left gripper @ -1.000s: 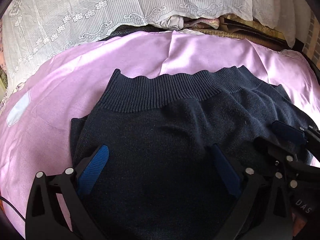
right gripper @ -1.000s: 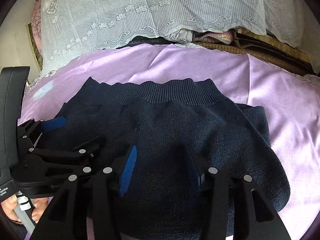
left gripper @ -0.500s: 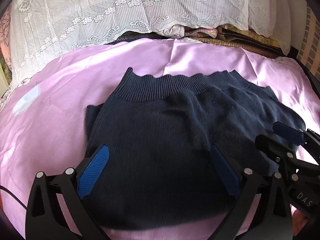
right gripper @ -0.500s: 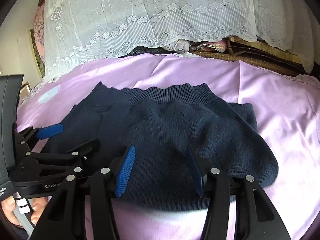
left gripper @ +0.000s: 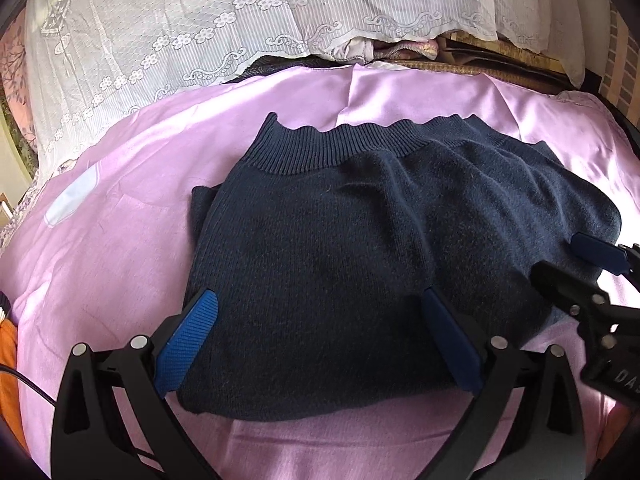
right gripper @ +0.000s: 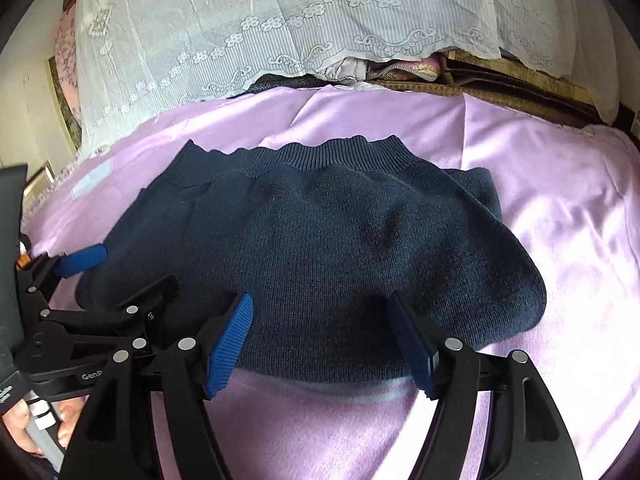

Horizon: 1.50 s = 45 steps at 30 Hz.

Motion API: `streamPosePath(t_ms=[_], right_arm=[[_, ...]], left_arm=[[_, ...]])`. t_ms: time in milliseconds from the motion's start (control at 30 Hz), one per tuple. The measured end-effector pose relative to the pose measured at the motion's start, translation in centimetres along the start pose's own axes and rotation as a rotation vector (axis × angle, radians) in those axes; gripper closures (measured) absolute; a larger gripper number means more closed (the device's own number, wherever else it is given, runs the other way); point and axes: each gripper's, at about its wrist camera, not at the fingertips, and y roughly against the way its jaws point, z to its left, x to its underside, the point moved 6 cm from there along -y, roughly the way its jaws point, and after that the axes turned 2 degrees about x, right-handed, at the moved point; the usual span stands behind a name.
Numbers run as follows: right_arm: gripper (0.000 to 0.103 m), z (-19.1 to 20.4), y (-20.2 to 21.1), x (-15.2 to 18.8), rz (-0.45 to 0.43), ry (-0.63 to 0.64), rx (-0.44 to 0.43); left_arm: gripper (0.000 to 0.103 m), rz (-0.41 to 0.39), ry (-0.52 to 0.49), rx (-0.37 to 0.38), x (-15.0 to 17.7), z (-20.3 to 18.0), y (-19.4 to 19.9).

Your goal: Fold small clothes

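Left gripper (left gripper: 320,336) spread wide, nothing between its pads, over the near hem of the navy knit garment (left gripper: 360,248). Right gripper (right gripper: 324,344) spread too, empty, at the near hem. Garment lies folded on the pink sheet (left gripper: 120,220), ribbed waistband (right gripper: 320,156) at the far edge. Only the right view shows the hand (right gripper: 28,424) on the left handle. White lace cloth (left gripper: 200,28) hangs behind.

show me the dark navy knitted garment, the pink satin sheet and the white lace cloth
dark navy knitted garment (left gripper: 340,248), left wrist view, middle of its body
pink satin sheet (right gripper: 560,208), right wrist view, bare stretch right of garment
white lace cloth (left gripper: 200,28), left wrist view, patterned middle
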Motion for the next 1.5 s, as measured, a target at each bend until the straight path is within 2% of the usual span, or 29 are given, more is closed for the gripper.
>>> streamPosePath(t_ms=[167, 300, 467, 667, 800, 1033, 1233, 1433, 1500], right_arm=[[0.032, -0.5, 1.6, 0.7, -0.027, -0.040, -0.024], [0.027, -1.0, 2.9, 1.6, -0.029, -0.069, -0.040], [0.025, -2.3, 3.6, 3.5, 0.018, -0.143, -0.066], [0.021, -5.1, 4.3, 4.6, 0.027, -0.320, -0.146], [0.021, -7.4, 4.3, 4.6, 0.011, -0.486, -0.223], [0.022, -11.6, 2.8, 3.3, -0.023, -0.773, -0.297], [0.022, -12.4, 0.0, 1.0, -0.010, -0.845, -0.260], [0.022, -11.8, -2.6, -1.4, -0.018, -0.763, -0.155], [0.030, -11.6, -2.9, -1.7, -0.040, -0.720, -0.105]], left_arm=[[0.004, -0.003, 0.026, 0.019, 0.4, 0.5, 0.6], [0.004, -0.011, 0.028, 0.017, 0.8, 0.5, 1.1], [0.004, -0.018, 0.033, 0.016, 1.0, 0.6, 1.7], [0.005, -0.036, 0.056, 0.028, 1.4, 0.9, 2.8], [0.005, -0.031, 0.091, 0.059, 1.3, 0.9, 3.2], [0.005, -0.015, 0.117, 0.060, -1.1, -0.7, 2.2], [0.004, 0.045, 0.152, 0.038, -1.5, -1.7, -0.3], [0.004, 0.031, 0.157, 0.043, -1.0, -1.5, -0.8], [0.004, 0.023, 0.162, 0.046, -1.0, -1.5, -0.7]])
